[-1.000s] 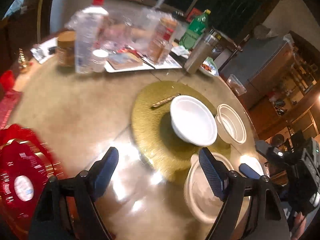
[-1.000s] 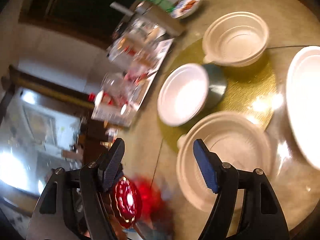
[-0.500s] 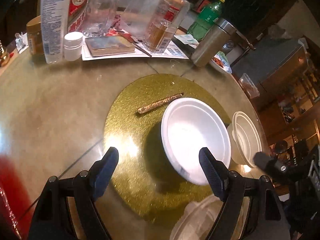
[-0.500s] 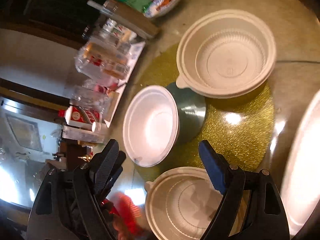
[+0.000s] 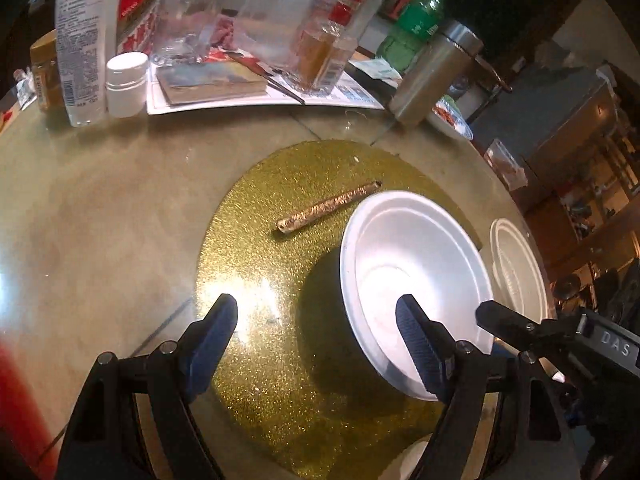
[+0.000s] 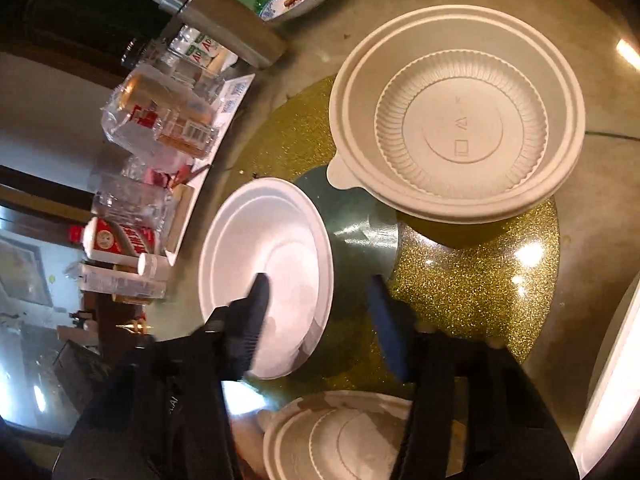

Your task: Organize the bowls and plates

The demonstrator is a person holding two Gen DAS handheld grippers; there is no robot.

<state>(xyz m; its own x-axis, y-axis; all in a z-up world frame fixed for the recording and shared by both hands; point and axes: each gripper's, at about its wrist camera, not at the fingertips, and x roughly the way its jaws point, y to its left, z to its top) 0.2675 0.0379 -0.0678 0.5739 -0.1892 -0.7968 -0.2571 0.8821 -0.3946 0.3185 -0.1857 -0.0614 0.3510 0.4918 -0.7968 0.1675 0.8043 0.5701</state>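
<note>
Both grippers have closed in on the white bowl point(image 5: 416, 280) since the earlier frames, each coming lower and nearer.

- Right gripper point(image 6: 316, 300): jaws closing astride the bowl's rim, one finger inside, one outside; pads not yet pressing, nothing grasped.
- Left gripper point(image 5: 316, 320): jaws closing, one finger over the bowl's near rim, nothing held.
- White bowl: tilted on the gold mat point(image 5: 256, 264). Judgement: a lift for stacking is imminent.
- Nearby: beige bowl point(image 6: 456, 120); second beige bowl point(image 6: 340, 436) under the right gripper; gold stick point(image 5: 328, 208).
- Obstruction: bottles and jars point(image 5: 104, 40) crowd the surface's point(image 5: 100, 200) far edge.
</note>
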